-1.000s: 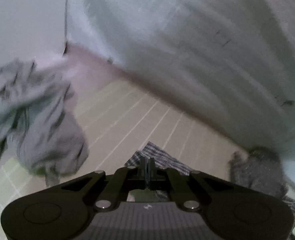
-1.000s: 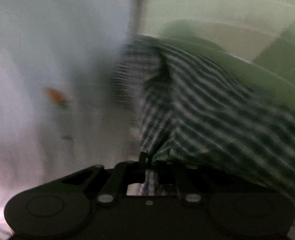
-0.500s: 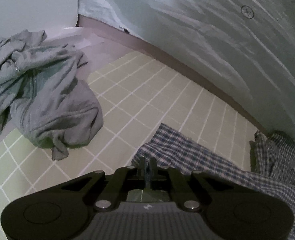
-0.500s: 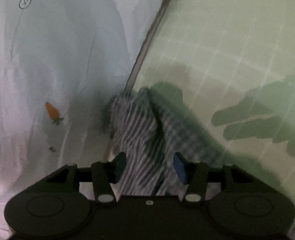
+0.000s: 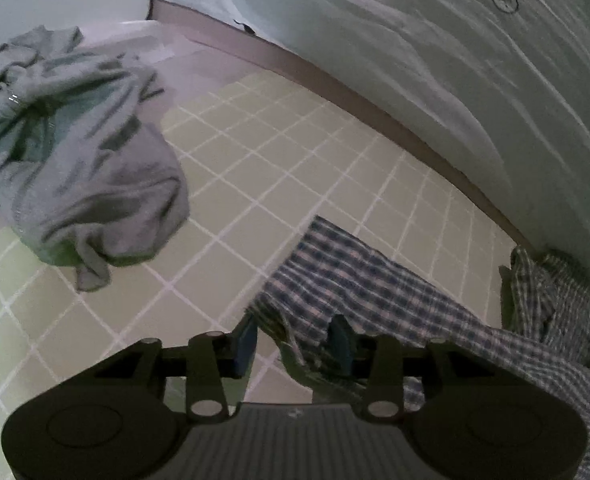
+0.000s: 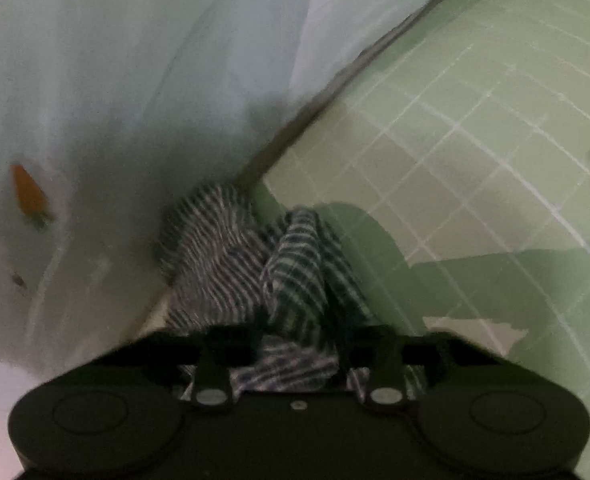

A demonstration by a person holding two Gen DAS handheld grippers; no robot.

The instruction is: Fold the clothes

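Left gripper [image 5: 295,344] tilted downward, jaws opening, cloth lying between them. Right gripper [image 6: 299,344] angled downward too, jaws closing on bunched cloth.

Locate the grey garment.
In the left wrist view, the grey garment lies crumpled at the left on the tiled mat, apart from the plaid shirt at lower right by the white sheet.

Thin woven checked cloth, plaid shirt [image 5: 359,280], between the jaws; soft matt knit, crumpled grey garment [image 5: 87,168], left of them; matt gridded mat [image 5: 279,168] beneath; wrinkled smooth white sheet [image 5: 435,60] beyond
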